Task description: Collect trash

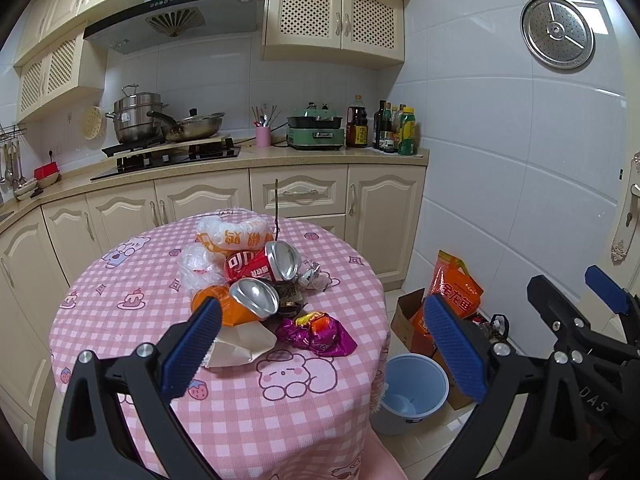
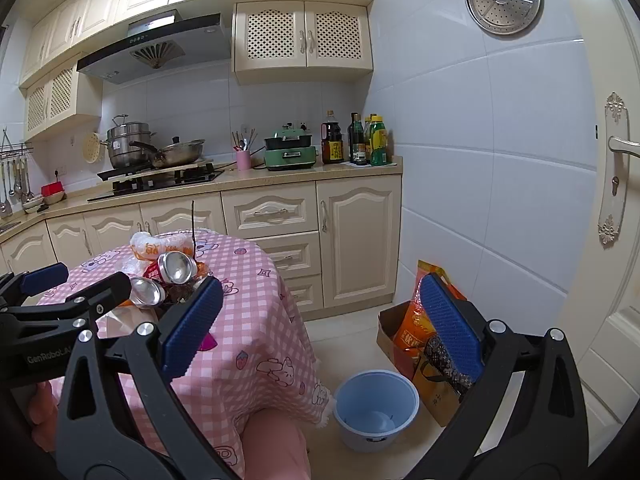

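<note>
A heap of trash lies on the round table with the pink checked cloth point(image 1: 160, 280): a red can point(image 1: 260, 264), an orange can point(image 1: 236, 304), a purple wrapper point(image 1: 320, 332), white paper point(image 1: 244, 346), clear plastic point(image 1: 198, 268) and a white-and-orange bag point(image 1: 232, 234). My left gripper point(image 1: 324, 346) hangs open just in front of the heap, nothing between its fingers. My right gripper point(image 2: 320, 328) is open too, held right of the table over the floor, and shows in the left wrist view point(image 1: 560, 304). A light blue bucket point(image 2: 376, 408) stands on the floor by the table.
A cardboard box point(image 2: 394, 330) with an orange bag point(image 1: 454, 284) sits against the tiled wall beside the bucket. Cream kitchen cabinets point(image 1: 300, 196) and a counter with stove, pots and bottles run behind the table. A door with a handle point(image 2: 622, 146) is at the right.
</note>
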The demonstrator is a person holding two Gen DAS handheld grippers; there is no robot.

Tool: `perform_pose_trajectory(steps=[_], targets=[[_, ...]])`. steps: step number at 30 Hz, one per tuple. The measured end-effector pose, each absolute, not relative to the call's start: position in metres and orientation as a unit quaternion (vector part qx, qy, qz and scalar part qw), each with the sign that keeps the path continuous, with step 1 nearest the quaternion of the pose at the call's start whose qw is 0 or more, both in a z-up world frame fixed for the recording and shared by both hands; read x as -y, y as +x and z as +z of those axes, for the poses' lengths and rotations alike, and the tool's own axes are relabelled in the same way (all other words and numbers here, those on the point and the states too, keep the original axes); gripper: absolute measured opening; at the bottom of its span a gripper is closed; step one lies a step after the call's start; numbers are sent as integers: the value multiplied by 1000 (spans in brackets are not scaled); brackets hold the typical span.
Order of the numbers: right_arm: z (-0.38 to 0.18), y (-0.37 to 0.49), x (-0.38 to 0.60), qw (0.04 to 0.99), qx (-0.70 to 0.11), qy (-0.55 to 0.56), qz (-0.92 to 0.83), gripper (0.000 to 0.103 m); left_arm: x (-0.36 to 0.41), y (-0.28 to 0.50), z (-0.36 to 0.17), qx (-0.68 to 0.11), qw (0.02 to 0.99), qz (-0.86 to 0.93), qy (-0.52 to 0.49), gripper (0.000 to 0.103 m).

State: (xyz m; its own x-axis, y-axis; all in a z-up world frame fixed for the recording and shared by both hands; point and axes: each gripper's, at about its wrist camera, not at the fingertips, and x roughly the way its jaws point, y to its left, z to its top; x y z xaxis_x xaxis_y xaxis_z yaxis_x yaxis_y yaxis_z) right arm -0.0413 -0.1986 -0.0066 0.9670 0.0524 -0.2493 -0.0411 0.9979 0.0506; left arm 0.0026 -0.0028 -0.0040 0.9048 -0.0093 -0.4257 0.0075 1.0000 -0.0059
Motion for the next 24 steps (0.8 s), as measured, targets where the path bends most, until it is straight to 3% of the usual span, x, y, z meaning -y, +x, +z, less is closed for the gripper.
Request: perform_pose_trajectory(steps=[24], targets=[[-5,-41,197,991,-130,25,27,97,0,3,-6,-218,976,-5,-5,99]])
